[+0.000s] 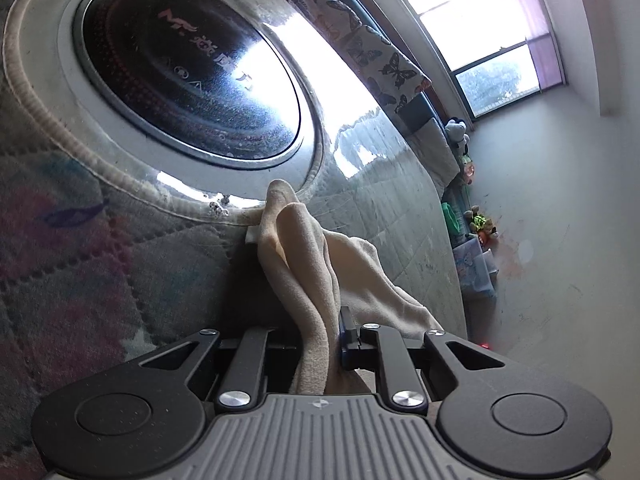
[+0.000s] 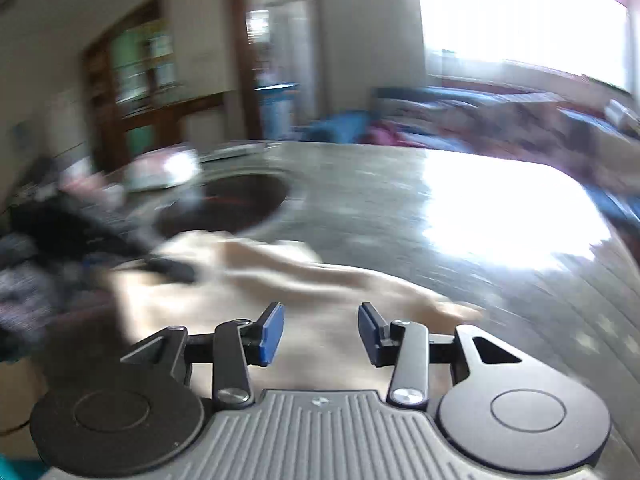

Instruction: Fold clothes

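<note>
In the left wrist view we see the left tool (image 1: 320,344) clamped on a bunched fold of the cream, soft knitted cloth (image 1: 304,264); the fabric rises between its jaws in thick vertical creases and trails off to the right over the bench (image 1: 400,208). Only this view shows the bench covering sharply: a glossy clear sheet over a quilted, pastel-patterned cloth, with a corded oval border around a dark round glass cooktop plate (image 1: 188,76) printed with red dots and lettering. Beyond it hang a butterfly-print fabric (image 1: 360,40) and a bright window (image 1: 480,28), and small toys (image 1: 476,220) line the foot of the pale wall.

The right wrist view is heavily blurred. Here the right tool (image 2: 322,330) stands with its blue-padded jaws apart and nothing between them, above the cream cloth (image 2: 280,280), which lies spread and rumpled on the shiny bench surface (image 2: 440,208). This view alone shows the left tool (image 2: 168,266) from outside, a dark smeared shape reaching in from the left onto the cloth's far edge. The dark round plate (image 2: 232,204) sits behind the cloth. Farther back we make out a wooden cabinet (image 2: 132,76), a doorway and heaped blue and purple fabric (image 2: 460,120), all too blurred to tell more.
</note>
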Demonstrator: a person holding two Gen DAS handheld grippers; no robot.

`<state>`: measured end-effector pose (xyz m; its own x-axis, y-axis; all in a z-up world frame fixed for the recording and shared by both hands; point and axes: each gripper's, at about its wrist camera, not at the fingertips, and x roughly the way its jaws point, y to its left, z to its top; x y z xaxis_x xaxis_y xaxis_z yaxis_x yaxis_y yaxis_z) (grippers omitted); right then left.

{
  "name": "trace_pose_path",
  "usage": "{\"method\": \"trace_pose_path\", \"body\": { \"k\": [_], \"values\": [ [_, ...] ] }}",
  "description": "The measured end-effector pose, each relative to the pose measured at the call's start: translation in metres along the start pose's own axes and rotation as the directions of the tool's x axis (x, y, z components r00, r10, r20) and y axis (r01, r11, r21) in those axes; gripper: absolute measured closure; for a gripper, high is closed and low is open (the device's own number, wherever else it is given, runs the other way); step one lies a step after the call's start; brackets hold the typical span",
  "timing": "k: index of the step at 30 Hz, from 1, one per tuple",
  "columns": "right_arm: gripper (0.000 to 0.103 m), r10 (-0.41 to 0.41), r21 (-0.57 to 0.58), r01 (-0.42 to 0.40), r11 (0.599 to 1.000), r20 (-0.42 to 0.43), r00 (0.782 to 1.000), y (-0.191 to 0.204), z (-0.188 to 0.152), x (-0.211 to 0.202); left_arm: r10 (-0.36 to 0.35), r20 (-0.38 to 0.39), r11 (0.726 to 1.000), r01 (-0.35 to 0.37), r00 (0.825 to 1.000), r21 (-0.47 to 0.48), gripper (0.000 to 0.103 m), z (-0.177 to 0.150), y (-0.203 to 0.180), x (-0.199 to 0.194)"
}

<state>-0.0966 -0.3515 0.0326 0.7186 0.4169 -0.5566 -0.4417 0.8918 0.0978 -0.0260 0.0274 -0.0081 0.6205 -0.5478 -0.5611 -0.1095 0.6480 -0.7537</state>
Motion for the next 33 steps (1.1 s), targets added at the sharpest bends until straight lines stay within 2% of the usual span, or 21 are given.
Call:
{"method": "trace_pose_path", "body": {
  "k": [2, 4, 10, 12, 14, 16, 19, 27, 33],
  "values": [
    [0.053, -0.076, 0.062, 0.075, 0.995, 0.007, 0.997, -0.025, -0.003, 0.002, 0.018, 0.005, 0.999, -0.018, 1.000, 0.038, 0.086, -0.003, -0.005, 0.000],
    [0.051, -0.095, 0.125, 0.094, 0.988, 0.004, 0.995, -0.042, -0.005, 0.007, 0.031, 0.008, 0.998, -0.031, 0.999, 0.056, 0.086, -0.005, -0.009, 0.000],
    [0.050, -0.031, 0.265, 0.036, 0.964, -0.021, 0.999, -0.076, -0.016, 0.019, 0.054, 0.016, 0.994, -0.055, 0.998, 0.090, 0.085, -0.008, -0.017, 0.001],
    [0.050, -0.016, 0.273, 0.018, 0.962, -0.010, 1.000, -0.080, -0.018, 0.018, 0.066, 0.023, 0.992, -0.068, 0.998, 0.109, 0.085, -0.006, -0.021, 0.004],
    [0.053, 0.000, 0.277, 0.000, 0.961, 0.001, 1.000, -0.083, -0.018, 0.017, 0.086, 0.033, 0.986, -0.090, 0.996, 0.141, 0.086, -0.005, -0.027, 0.006],
    [0.075, 0.021, 0.279, -0.022, 0.960, 0.007, 1.000, -0.079, -0.018, 0.016, 0.106, 0.044, 0.979, -0.112, 0.993, 0.169, 0.085, -0.006, -0.033, 0.008],
    [0.085, 0.026, 0.287, -0.035, 0.957, 0.035, 0.999, -0.078, -0.020, 0.008, 0.106, 0.051, 0.973, -0.114, 0.993, 0.202, 0.086, -0.006, -0.044, 0.010],
    [0.089, -0.035, 0.270, -0.004, 0.963, 0.140, 0.989, -0.086, -0.007, -0.033, 0.054, 0.038, 0.946, -0.063, 0.998, 0.319, 0.087, -0.005, -0.093, 0.029],
    [0.089, -0.135, 0.259, 0.086, 0.962, 0.181, 0.974, -0.109, 0.007, -0.059, 0.012, 0.008, 0.925, -0.014, 1.000, 0.381, 0.087, -0.009, -0.135, 0.064]
  ]
}}
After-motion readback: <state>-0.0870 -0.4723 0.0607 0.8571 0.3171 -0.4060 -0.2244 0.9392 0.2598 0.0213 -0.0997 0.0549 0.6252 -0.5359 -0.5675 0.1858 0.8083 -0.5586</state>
